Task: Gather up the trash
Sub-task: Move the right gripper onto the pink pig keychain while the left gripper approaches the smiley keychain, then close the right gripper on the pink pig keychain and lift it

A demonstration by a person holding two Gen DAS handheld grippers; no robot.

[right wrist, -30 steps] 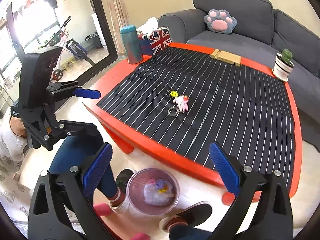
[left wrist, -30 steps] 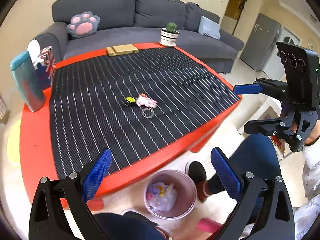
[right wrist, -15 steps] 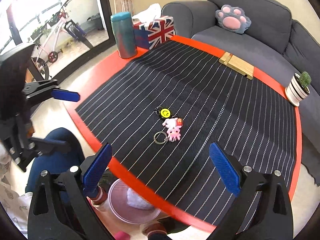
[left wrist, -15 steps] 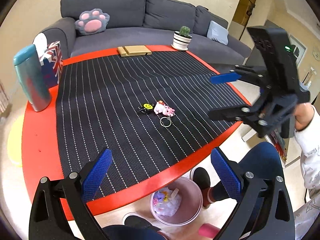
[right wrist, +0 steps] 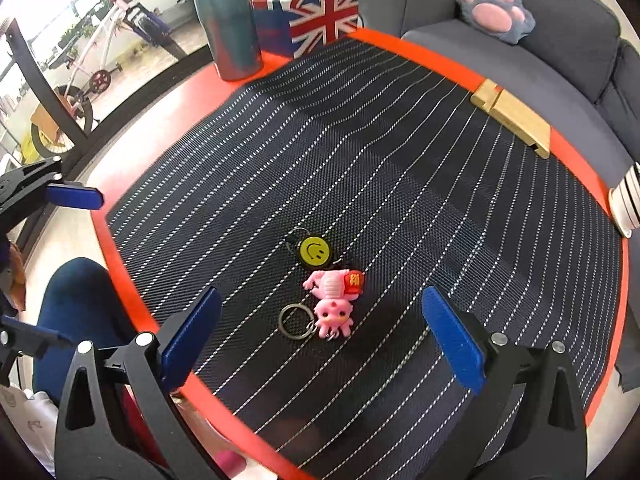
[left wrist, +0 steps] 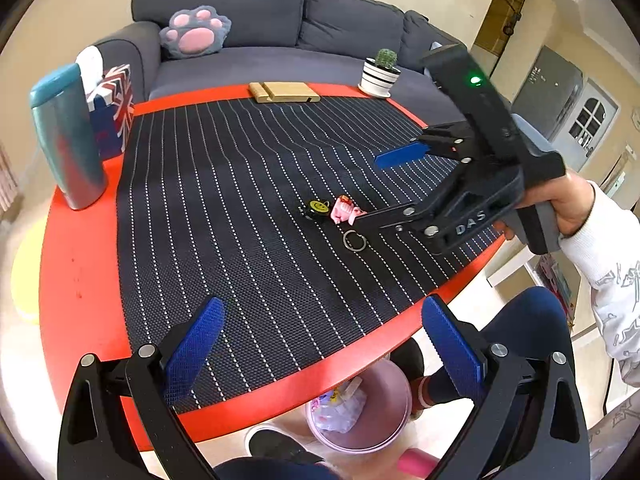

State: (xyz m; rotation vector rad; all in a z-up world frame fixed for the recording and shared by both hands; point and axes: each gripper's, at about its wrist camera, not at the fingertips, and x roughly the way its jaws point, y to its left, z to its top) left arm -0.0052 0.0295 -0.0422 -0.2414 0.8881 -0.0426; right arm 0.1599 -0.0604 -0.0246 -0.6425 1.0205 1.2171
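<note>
Jaws of both grippers stood wide open, empty. Right gripper (right wrist: 322,332) hovered over keychain (right wrist: 330,300), straddling it, probably lining up pick. Left gripper (left wrist: 320,340) hung back above table (left wrist: 80,240) edge. Bin (left wrist: 360,408) sat on floor under near rim, partly filled with crumpled wrappers. Farther: cup (left wrist: 68,136), tissue box (left wrist: 114,108), sofa (left wrist: 260,12).

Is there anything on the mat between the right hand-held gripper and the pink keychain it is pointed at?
Nothing visible. The right hand-held gripper is open, and the pink keychain lies on the striped mat in line with the gap between its fingers. Only the attached key ring and smiley tag lie beside the keychain.
</note>
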